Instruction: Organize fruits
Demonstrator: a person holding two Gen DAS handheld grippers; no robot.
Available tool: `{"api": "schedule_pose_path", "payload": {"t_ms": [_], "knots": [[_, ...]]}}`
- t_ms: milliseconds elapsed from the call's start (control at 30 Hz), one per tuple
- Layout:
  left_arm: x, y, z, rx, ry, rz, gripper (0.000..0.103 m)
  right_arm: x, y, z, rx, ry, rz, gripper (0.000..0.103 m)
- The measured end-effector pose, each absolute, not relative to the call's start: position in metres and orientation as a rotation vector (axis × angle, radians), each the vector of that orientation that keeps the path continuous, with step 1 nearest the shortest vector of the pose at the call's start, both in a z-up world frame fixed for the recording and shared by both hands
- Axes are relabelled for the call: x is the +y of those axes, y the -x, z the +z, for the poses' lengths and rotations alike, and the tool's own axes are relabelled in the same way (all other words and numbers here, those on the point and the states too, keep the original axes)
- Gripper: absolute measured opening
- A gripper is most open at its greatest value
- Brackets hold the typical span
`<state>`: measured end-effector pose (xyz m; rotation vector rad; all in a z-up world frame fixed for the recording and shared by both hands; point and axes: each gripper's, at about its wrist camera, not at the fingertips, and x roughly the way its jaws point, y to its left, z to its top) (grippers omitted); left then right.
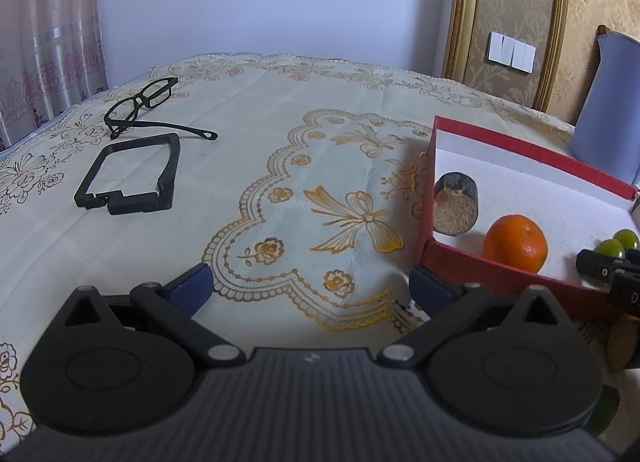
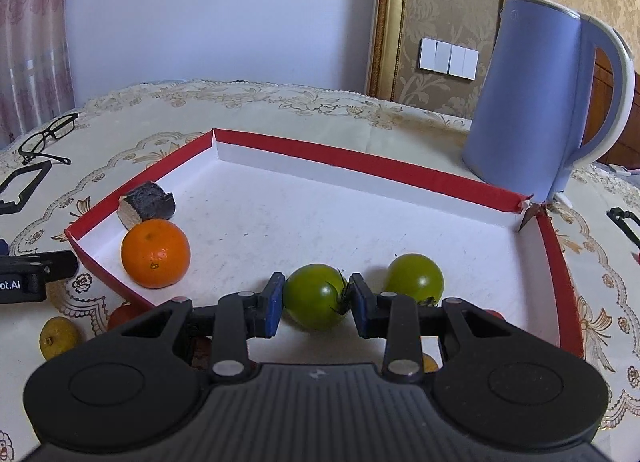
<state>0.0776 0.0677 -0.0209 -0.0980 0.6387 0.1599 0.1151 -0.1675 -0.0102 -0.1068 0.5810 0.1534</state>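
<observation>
Right wrist view: a green tomato [image 2: 316,296] is clamped in the right gripper [image 2: 316,302] just above the red box [image 2: 360,162] floor, beside 1 other green tomato [image 2: 416,278], so it is best lowered fully before the pads are released.

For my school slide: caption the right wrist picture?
Right gripper squeezes a green tomato inside the red box.

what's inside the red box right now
An orange, a dark cut piece and two green tomatoes: one resting free, one gripped by the right gripper, which hides the red box's near edge.
</observation>
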Motion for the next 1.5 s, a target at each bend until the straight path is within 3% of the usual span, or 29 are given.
{"api": "schedule_pose_path", "payload": {"t_ms": [200, 333, 633, 767, 967, 1200, 1367, 1500], "knots": [[0.068, -0.078, -0.021, 0.64, 0.097, 0.16, 0.103, -0.172, -0.113, -0.009, 0.577, 0.088, 0.162, 0.035], [0.067, -0.078, -0.021, 0.64, 0.097, 0.161, 0.103, -0.173, -0.106, -0.003, 0.559, 0.075, 0.172, 0.051], [0.069, -0.077, -0.022, 0.633, 0.112, 0.162, 0.103, -0.173, -0.064, 0.015, 0.498, 0.119, 0.138, 0.057], [0.071, -0.073, -0.02, 0.62, 0.119, 0.162, 0.103, -0.192, -0.021, 0.016, 0.473, 0.14, 0.081, 0.071], [0.066, -0.044, -0.008, 0.529, 0.107, 0.086, 0.103, -0.235, 0.026, 0.001, 0.51, 0.117, 0.006, 0.071], [0.039, -0.02, 0.003, 0.508, 0.02, -0.049, 0.103, -0.273, 0.016, -0.017, 0.578, 0.001, -0.065, 0.071], [0.021, -0.024, -0.004, 0.557, -0.039, -0.088, 0.084, -0.278, 0.009, -0.024, 0.579, -0.026, -0.081, 0.071], [0.019, -0.028, -0.007, 0.569, -0.019, -0.105, 0.076, -0.276, 0.01, -0.025, 0.575, -0.006, -0.085, 0.071]]}}
